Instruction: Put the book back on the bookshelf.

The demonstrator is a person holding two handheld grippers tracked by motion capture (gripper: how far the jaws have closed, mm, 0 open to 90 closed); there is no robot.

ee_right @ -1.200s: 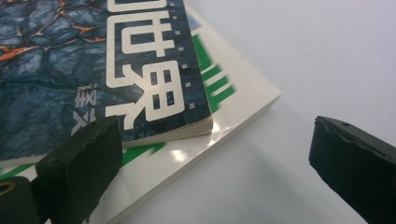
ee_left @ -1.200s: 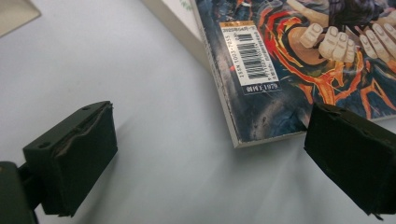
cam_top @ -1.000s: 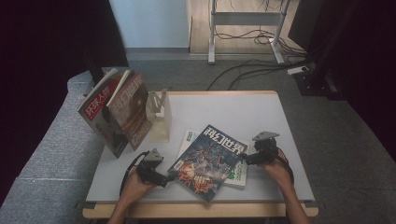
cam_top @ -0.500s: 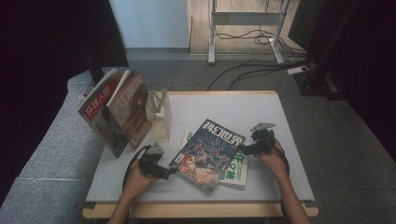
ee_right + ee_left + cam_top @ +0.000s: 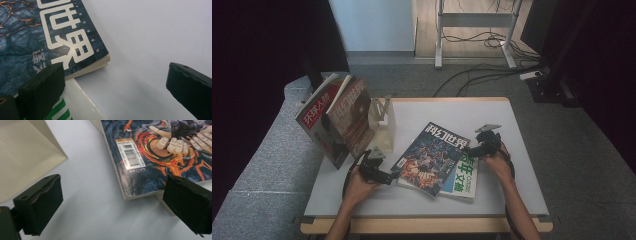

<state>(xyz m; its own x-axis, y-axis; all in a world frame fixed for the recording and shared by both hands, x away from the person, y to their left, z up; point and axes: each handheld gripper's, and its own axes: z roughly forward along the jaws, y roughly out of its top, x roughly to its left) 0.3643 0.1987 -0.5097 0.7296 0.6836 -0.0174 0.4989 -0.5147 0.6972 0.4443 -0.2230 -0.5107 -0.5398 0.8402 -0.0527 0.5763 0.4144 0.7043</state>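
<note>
Magazine flanked by two grippers on the bench (image 5: 512, 125).
The dark-blue glossy paper magazine (image 5: 432, 157) is approached at opposite corners by the left gripper (image 5: 393, 176) and right gripper (image 5: 468, 149), both spread apart.

floor: grey carpet (image 5: 592, 150), cables (image 5: 472, 80) trailing across it
wall: pale panel (image 5: 372, 25) ahead of me
furniture: white table (image 5: 522, 190) with wood edge, metal desk frame (image 5: 477, 20) behind
sides: dark curtains (image 5: 257, 55)

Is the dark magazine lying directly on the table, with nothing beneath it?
No, the dark magazine lies partly on top of a green-and-white magazine, which sticks out from under it.
</note>
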